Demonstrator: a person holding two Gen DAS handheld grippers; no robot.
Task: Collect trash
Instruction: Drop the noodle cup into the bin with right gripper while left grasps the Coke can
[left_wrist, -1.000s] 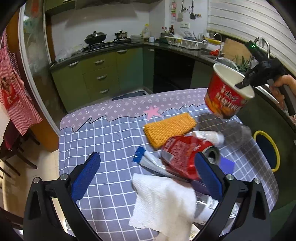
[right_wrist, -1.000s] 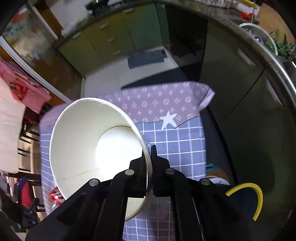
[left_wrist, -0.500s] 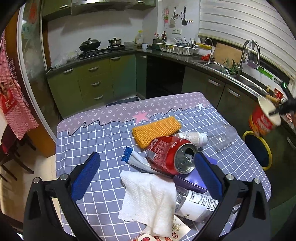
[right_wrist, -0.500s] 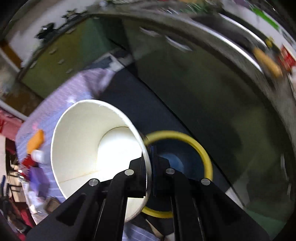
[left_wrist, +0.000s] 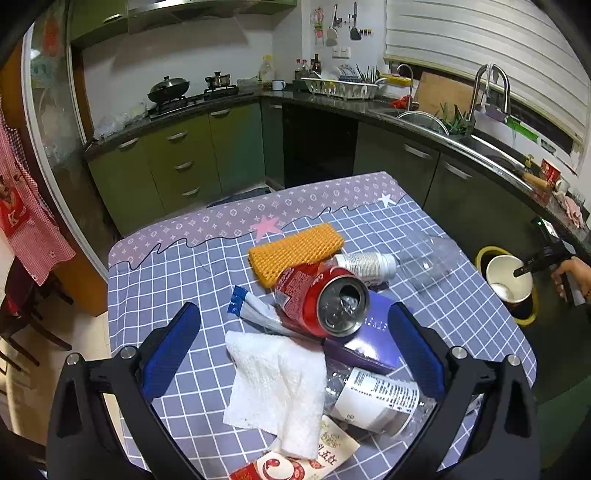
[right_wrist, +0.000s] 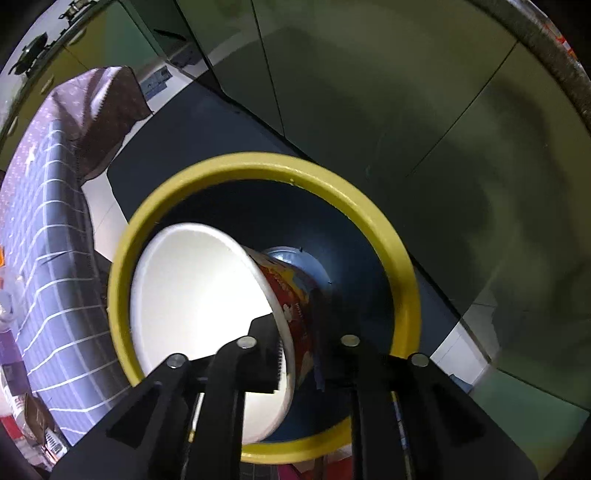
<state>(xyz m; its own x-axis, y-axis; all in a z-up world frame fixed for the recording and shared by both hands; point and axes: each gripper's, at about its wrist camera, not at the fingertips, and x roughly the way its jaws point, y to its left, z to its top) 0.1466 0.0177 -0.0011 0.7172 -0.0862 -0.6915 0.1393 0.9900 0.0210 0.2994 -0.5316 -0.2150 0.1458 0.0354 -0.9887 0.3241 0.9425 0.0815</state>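
Observation:
A red and white paper cup (right_wrist: 199, 295) hangs tilted inside the mouth of the yellow-rimmed blue bin (right_wrist: 258, 162). My right gripper (right_wrist: 297, 360) points down over it with the cup's wall between the jaws. They are opening, and a gap shows beside the wall. From the left wrist view the cup (left_wrist: 508, 275) sits in the bin (left_wrist: 482, 254) under the right gripper (left_wrist: 517, 272), held by a hand. My left gripper (left_wrist: 293, 314) stands wide open over the table's trash: a red can (left_wrist: 314, 291), a white tissue (left_wrist: 273, 376) and a clear bottle (left_wrist: 376, 398).
Also on the checked tablecloth (left_wrist: 166, 280) lie an orange mesh pad (left_wrist: 295, 247), a purple box (left_wrist: 373, 332), a small white bottle (left_wrist: 365, 263), a clear plastic tub (left_wrist: 424, 258) and blue-tipped sachets (left_wrist: 251, 306). Green kitchen cabinets (left_wrist: 184, 162) stand behind; the bin is on the floor right of the table.
My right gripper carried the cup from above the table down into the bin's mouth, and its jaws have parted. The left gripper drew back a little from the pile.

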